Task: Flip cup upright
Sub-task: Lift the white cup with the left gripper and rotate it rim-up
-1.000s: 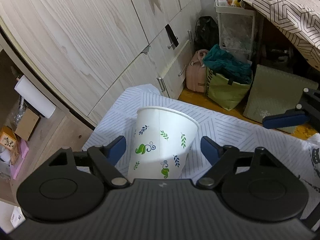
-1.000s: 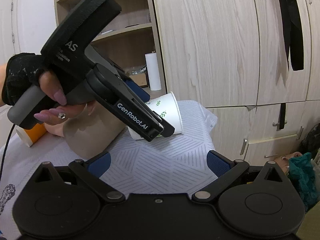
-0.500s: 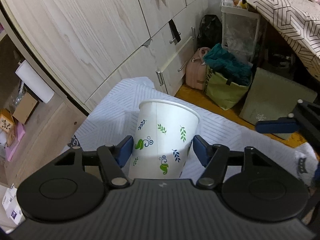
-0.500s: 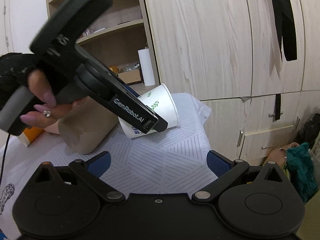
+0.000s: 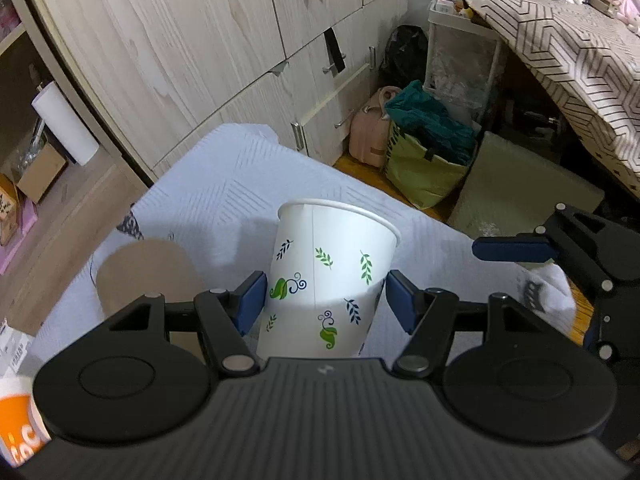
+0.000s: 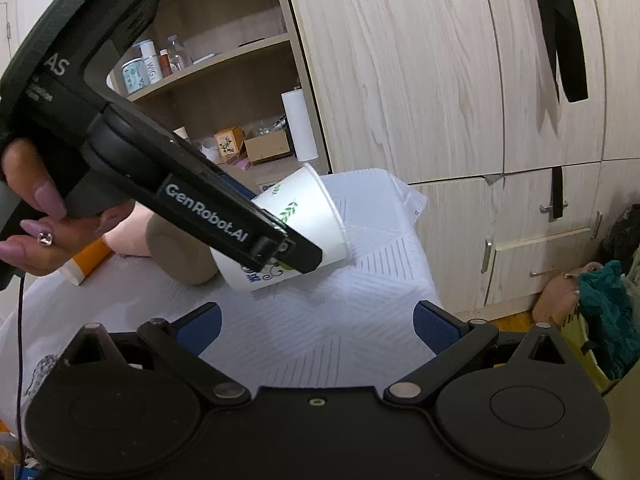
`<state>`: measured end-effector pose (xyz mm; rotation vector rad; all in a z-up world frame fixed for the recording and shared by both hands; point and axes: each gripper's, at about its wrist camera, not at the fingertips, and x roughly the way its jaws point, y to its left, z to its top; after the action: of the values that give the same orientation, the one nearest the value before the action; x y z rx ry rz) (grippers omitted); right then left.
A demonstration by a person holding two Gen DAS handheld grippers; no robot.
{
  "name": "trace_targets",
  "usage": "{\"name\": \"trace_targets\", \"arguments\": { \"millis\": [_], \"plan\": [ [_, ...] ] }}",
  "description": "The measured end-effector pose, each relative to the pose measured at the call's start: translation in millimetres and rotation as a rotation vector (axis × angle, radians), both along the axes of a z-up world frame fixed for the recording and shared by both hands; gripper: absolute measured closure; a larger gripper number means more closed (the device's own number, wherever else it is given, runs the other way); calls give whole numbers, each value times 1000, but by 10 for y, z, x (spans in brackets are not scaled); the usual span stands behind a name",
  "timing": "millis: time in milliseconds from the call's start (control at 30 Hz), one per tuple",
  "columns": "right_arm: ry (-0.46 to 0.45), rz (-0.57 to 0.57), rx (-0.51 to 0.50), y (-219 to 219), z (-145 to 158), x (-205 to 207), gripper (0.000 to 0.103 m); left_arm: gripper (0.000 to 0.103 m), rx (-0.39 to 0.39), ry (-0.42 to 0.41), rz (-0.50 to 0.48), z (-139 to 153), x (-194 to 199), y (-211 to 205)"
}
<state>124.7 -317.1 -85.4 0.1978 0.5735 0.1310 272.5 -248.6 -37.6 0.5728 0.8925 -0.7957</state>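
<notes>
A white paper cup with green and blue leaf prints (image 5: pixel 326 276) sits between the blue pads of my left gripper (image 5: pixel 325 298), which is shut on it. In the right wrist view the cup (image 6: pixel 304 216) is held tilted above the white cloth, its open rim pointing right and slightly down. My right gripper (image 6: pixel 316 326) is open and empty, low over the cloth, in front of the cup. Its blue finger (image 5: pixel 514 249) shows at the right of the left wrist view.
A white patterned cloth (image 6: pixel 320 320) covers the table. A brown rounded object (image 6: pixel 180 252) and an orange-and-white box (image 6: pixel 86 260) lie at the left. Wooden cabinets (image 6: pixel 420 80) stand behind. Bags (image 5: pixel 424 152) sit on the floor past the table's edge.
My left gripper has closed on the cup and lifted it. The cup has tilted further, and the brown object has come into the left wrist view. My right gripper has stayed open.
</notes>
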Motion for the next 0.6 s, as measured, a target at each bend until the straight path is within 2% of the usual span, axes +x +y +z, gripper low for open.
{"name": "trace_targets", "arguments": {
  "millis": [300,467,600],
  "plan": [
    [6,87,-26,206,64,-276,0,39,2,22,40,41,-373,438],
    [3,124,-31,364,81,-402,0,39,-37,57,104,61,-547,858],
    [5,160,-30,476,108,-439,0,39,-29,82,153,13,-643,1122]
  ]
}}
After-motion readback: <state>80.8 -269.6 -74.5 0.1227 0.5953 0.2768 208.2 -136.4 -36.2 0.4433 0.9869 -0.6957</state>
